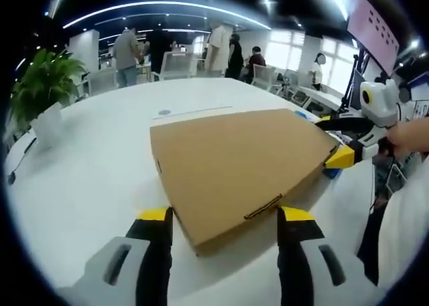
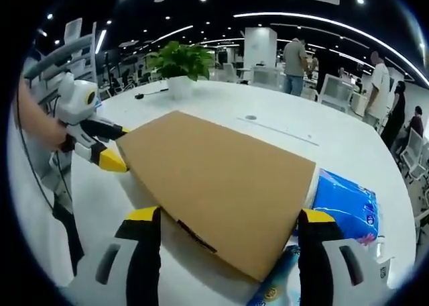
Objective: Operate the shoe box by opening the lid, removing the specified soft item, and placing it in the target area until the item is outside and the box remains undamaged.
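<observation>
A brown cardboard shoe box lid lies flat on the white table, with a slot tab on its near edge. My left gripper is open, and its yellow-tipped jaws straddle the lid's near corner. My right gripper is open too, standing around another corner of the lid. Each gripper shows in the other's view at the lid's edge: the right gripper and the left gripper. A blue soft package peeks out from under the lid's far side, and more blue wrapping shows under its near corner.
A potted plant in a white pot stands at the table's far side, also seen as the plant. A person's hand holds the right gripper. Several people and chairs are behind the table.
</observation>
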